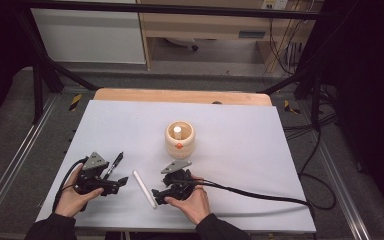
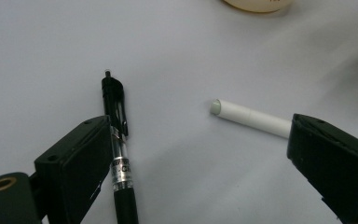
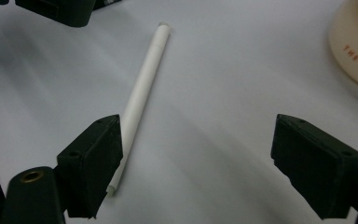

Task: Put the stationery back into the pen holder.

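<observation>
A white pen (image 1: 144,189) lies flat on the pale mat (image 1: 240,150), between my two grippers. My right gripper (image 1: 162,182) is open just right of it; in the right gripper view the white pen (image 3: 142,88) runs along the inner side of the left jaw, untouched by the right jaw of the right gripper (image 3: 198,128). My left gripper (image 1: 114,175) is open too. A black click pen (image 1: 114,165) lies on the mat beside it. The left gripper view has the black pen (image 2: 116,140) against the left jaw of the left gripper (image 2: 200,135), and the white pen (image 2: 249,117) near the right jaw.
A round wooden cup (image 1: 179,140) stands at the mat's middle with another white pen (image 1: 178,132) upright in it. The cup's edge is at the top of the left gripper view (image 2: 256,3) and at the right gripper view's right (image 3: 354,51). A black cable (image 1: 260,194) trails right.
</observation>
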Available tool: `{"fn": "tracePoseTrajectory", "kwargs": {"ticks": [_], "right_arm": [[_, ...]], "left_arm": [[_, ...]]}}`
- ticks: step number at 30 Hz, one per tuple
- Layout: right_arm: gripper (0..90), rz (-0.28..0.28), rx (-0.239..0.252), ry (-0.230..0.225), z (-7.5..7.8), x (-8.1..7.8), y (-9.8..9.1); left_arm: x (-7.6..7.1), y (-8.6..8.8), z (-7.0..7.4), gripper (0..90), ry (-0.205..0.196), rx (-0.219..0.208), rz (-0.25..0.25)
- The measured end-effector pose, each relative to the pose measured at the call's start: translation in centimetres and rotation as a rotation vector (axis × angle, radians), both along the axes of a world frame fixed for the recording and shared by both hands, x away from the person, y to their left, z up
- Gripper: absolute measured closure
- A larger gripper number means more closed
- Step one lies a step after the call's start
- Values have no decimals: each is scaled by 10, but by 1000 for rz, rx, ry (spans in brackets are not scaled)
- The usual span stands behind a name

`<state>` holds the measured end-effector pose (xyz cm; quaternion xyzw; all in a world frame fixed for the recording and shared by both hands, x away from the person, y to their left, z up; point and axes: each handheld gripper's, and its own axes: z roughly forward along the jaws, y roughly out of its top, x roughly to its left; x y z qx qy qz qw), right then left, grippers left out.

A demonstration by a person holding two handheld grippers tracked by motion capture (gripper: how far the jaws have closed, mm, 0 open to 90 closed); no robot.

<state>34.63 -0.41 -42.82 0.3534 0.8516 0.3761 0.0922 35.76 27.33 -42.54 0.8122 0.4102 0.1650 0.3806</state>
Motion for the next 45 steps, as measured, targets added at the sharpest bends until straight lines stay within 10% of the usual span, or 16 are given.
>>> {"fn": "tracePoseTrajectory", "kwargs": {"ticks": [17, 45], "right_arm": [[427, 18, -5, 15, -12, -13, 35], [779, 2, -15, 19, -21, -17, 38]], "left_arm": [[0, 1, 1, 70, -3, 2, -2], [0, 0, 1, 70, -2, 3, -4]]}}
